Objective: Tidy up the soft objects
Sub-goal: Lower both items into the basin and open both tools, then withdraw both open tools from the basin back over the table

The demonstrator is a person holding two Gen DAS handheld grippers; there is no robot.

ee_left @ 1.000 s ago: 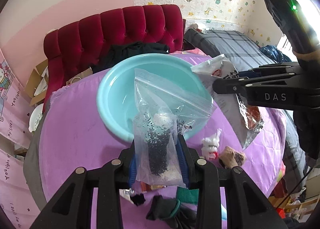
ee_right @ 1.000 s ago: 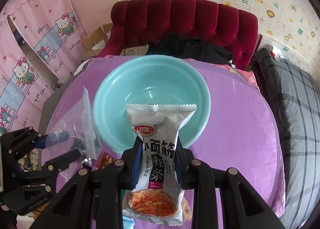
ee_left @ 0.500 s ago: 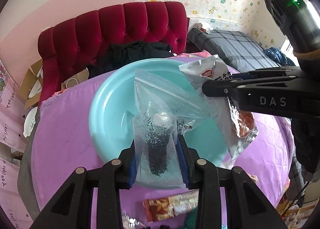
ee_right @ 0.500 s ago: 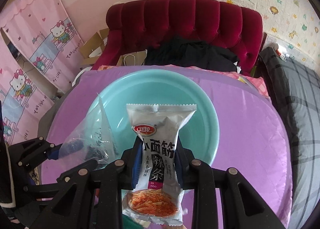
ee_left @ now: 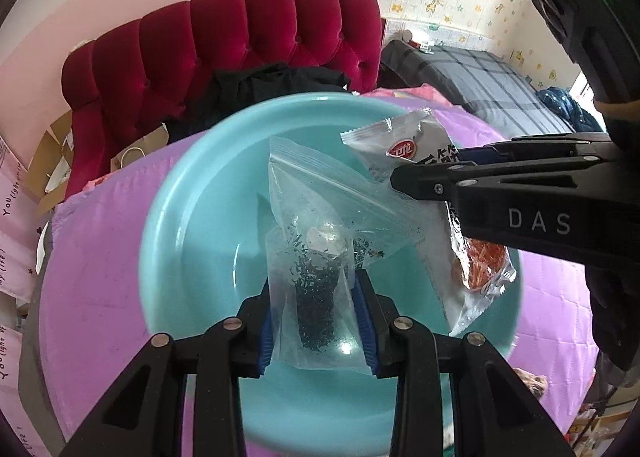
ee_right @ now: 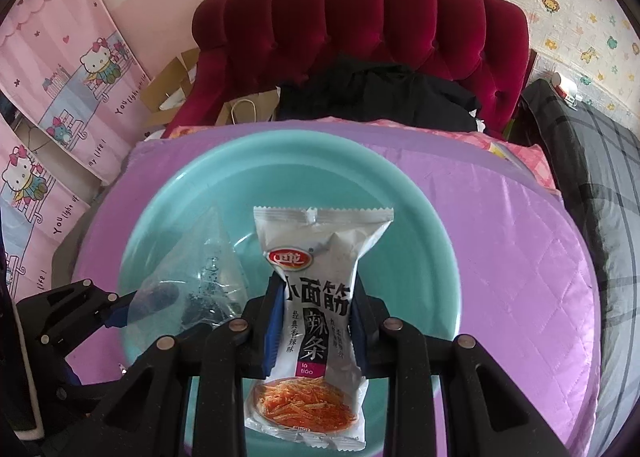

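Nearest to me, the left tool [ee_left: 318,313] is clamped narrow on a clear zip bag [ee_left: 320,241] holding dark flakes and a small pale lump; the blue pads [ee_left: 266,327] pinch the bag's lower half, and its long axis stands up out of the tool with the zip edge slanting away at the top. Just beside it, the right tool [ee_right: 314,325] is closed the same way on a grey spicy-strip snack packet [ee_right: 316,297], gripped across its middle, the crimped top edge pointing away and the orange window end hanging below the pads.

Both packets hang above the turquoise basin [ee_left: 188,217], which is the landmark here. Seen from each tool, the basin's hollow lies straight ahead and below, so each packet is already over the opening rather than over the rim. The zip bag sits over the basin's middle, the snack packet over its right side, and the two bags look close to touching at their upper corners, though I cannot tell if they do.

My guess is the coming move is a release into the basin. Neither hand is clearly nearer.

Beyond the basin spreads the purple-covered tabletop [ee_right: 500,257], then a red tufted sofa [ee_right: 360,25].
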